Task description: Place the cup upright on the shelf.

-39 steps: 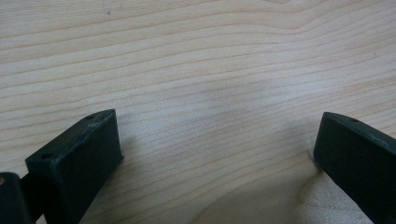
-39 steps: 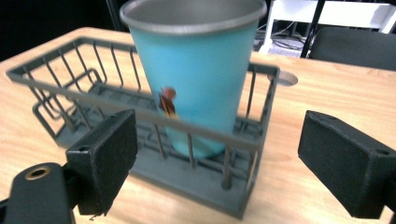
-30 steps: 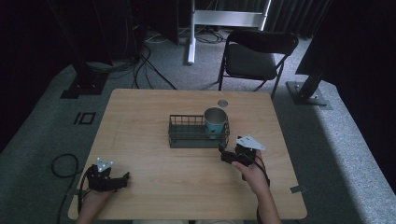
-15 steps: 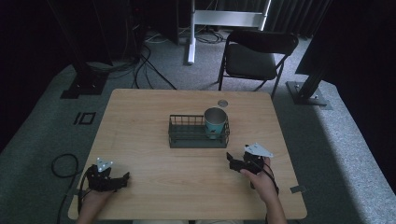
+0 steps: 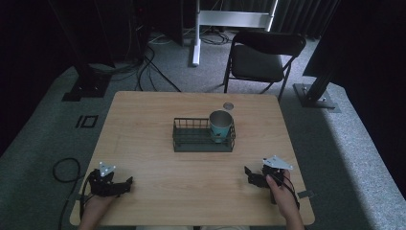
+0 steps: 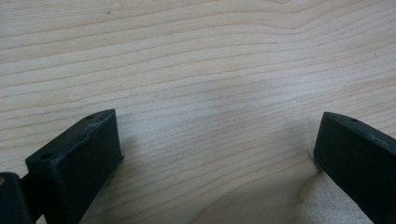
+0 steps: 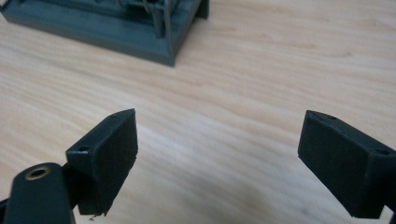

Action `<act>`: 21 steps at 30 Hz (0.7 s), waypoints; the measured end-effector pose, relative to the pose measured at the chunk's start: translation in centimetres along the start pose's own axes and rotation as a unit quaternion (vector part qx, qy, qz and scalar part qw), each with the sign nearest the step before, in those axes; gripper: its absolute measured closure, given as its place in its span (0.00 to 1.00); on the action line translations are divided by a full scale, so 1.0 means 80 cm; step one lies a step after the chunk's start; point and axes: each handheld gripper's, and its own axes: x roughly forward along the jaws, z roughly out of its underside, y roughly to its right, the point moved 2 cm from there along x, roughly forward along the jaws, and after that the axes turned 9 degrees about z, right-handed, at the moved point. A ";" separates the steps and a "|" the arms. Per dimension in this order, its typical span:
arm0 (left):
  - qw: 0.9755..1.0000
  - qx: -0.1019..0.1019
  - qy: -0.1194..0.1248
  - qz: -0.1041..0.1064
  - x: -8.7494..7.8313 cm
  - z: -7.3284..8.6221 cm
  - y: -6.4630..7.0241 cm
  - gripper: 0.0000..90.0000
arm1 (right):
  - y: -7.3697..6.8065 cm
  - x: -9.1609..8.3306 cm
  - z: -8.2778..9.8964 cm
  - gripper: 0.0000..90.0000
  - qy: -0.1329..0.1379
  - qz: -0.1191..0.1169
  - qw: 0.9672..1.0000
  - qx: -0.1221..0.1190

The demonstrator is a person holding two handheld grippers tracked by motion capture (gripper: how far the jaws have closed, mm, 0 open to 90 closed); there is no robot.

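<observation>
Near the desk's front right edge, the right claw [image 5: 253, 175] now rests well back from the dark green wire basket [image 5: 203, 135]; a second ago it sat just beside the basket's right end. Its jaws are spread wide with bare pale wooden desk [image 5: 158, 110] between them, and the basket's corner [image 7: 140, 28] lies ahead and to its left. The left claw [image 5: 123, 184] has not moved from the front left corner, jaws also spread, nothing between. Inside the basket's right end stands an upright teal metal cup [image 5: 220, 125]. A small grey round disc [image 5: 229, 105] lies on the desk beyond the basket.
</observation>
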 end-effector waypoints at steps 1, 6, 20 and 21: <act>1.000 0.000 0.000 0.000 0.000 0.000 0.000 0.02 | 0.002 -0.001 0.002 0.13 -0.004 -0.001 1.000 -0.002; 1.000 0.000 0.000 0.000 0.000 0.000 0.000 0.02 | 0.010 -0.008 0.011 0.14 -0.013 -0.014 1.000 -0.006; 1.000 0.000 0.000 0.000 0.000 0.000 0.000 0.02 | 0.035 -0.017 0.030 0.15 -0.048 -0.040 0.998 -0.024; 1.000 0.000 0.000 0.000 0.000 0.000 0.000 0.02 | 0.037 -0.017 0.032 0.15 -0.053 -0.044 0.997 -0.025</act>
